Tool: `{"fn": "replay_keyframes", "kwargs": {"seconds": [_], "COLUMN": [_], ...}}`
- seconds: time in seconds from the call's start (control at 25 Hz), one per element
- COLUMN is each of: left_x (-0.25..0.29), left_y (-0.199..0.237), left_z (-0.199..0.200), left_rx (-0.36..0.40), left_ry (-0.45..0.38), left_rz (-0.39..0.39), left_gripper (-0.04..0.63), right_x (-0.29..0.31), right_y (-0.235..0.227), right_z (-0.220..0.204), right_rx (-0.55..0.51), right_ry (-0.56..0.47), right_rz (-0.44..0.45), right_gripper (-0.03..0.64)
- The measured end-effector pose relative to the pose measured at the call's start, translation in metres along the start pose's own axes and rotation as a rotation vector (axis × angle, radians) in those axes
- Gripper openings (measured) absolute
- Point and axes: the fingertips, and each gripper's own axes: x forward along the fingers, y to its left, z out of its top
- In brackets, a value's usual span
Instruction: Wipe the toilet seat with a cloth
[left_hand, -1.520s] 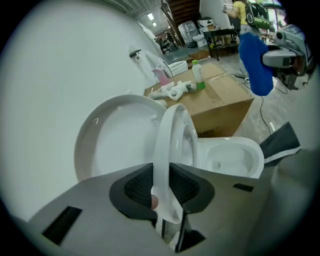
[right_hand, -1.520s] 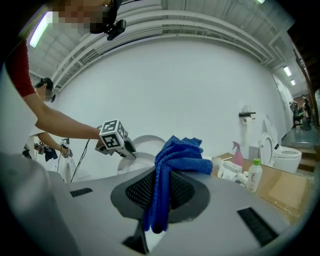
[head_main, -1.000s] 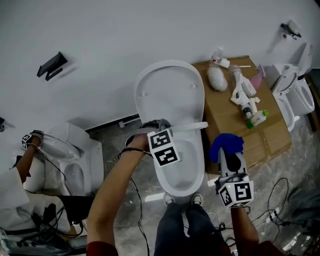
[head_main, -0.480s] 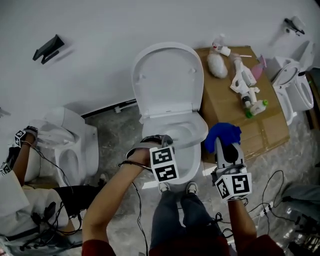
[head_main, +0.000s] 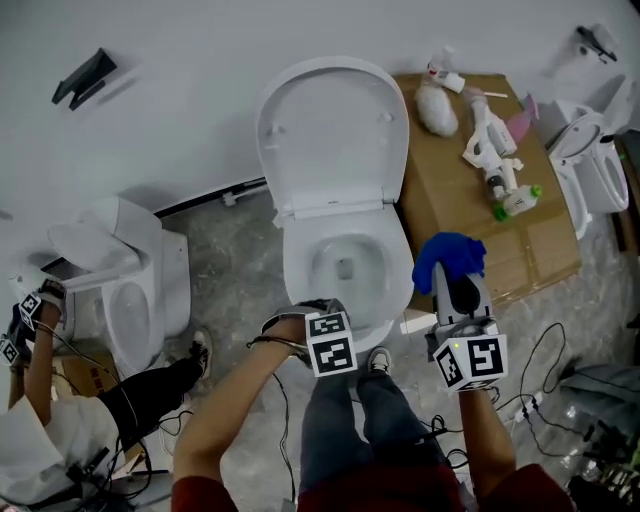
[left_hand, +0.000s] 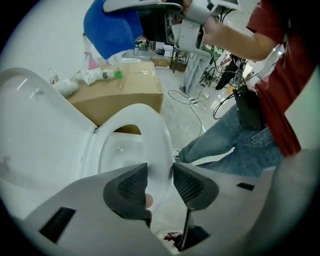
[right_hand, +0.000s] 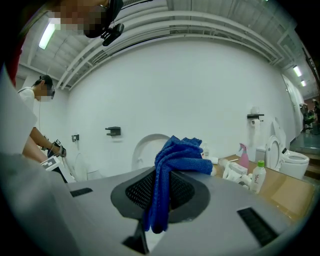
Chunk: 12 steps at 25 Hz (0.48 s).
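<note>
Nearest: left claw (left_hand: 160, 182) at seat front, jaws just been opening, now apart, toilet seat (left_hand: 156, 132) rim between them, not pinched. Then right claw (right_hand: 160, 192) clamped on blue cloth (right_hand: 176, 152), right of bowl (head_main: 345, 268). Seat lies left of cloth and lower, I reckon, long axis running away toward raised lid (head_main: 330, 130).

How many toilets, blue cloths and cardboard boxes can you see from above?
Toilets: 3
Blue cloth: 1
Cardboard box: 1
Total: 5
</note>
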Motion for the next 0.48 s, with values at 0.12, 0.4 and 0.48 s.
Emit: {"fn": "replay_keyframes", "kwargs": {"seconds": [0.12, 0.4, 0.48], "left_x": [0.028, 0.088, 0.106], "left_y": [-0.017, -0.04, -0.045], "left_z": [-0.005, -0.021, -0.026], "left_rx": [-0.046, -0.106, -0.115], "left_ry": [0.003, 0.005, 0.004], "left_rz": [-0.079, -0.195, -0.207], "left_gripper": [0.172, 0.163, 0.162], "right_x": [0.001, 0.007, 0.01], "right_y": [-0.001, 0.01, 0.013], "right_z": [-0.015, -0.057, -0.072], "right_rx": [0.0, 0.015, 0.015], "right_ry": [0.027, 0.087, 0.108], "right_rz": [0.004, 0.033, 0.044], "right_gripper": [0.06, 0.06, 0.06]}}
